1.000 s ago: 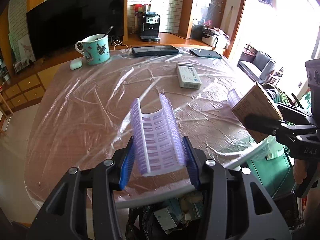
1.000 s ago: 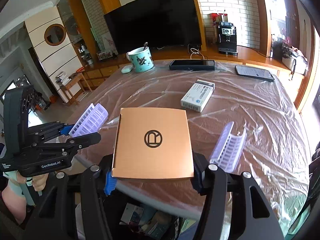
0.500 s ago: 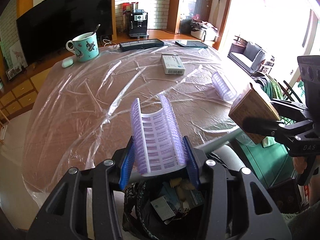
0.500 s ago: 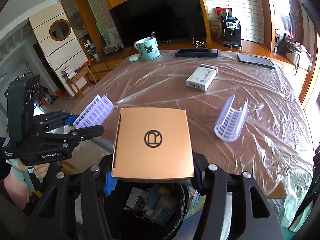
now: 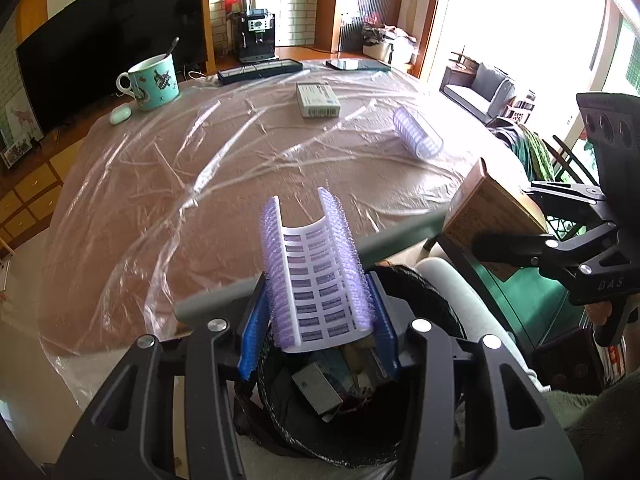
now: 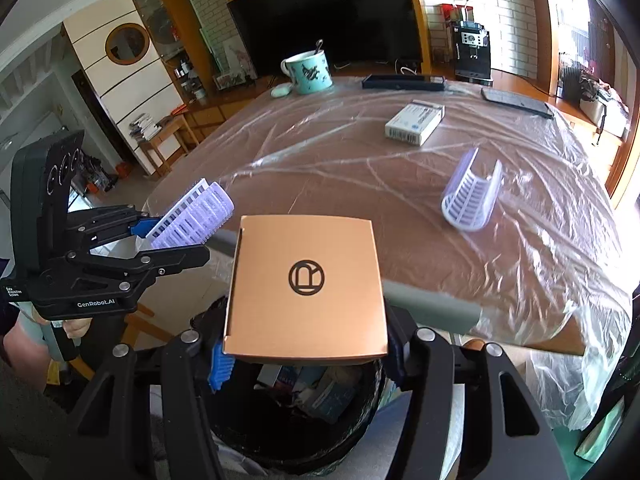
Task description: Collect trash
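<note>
The purple blister tray (image 5: 318, 276) sits clamped between the left gripper (image 5: 318, 320) fingers, the copper box (image 6: 306, 290) between the right gripper (image 6: 306, 354) fingers; both have moved off the worktop (image 5: 200, 184), now above the trash bin (image 5: 424, 292), ready to release.

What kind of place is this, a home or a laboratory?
Most likely a home living and dining room: a large television on a sideboard, a coffee machine by the brick wall, and a sofa near the bright window.
</note>
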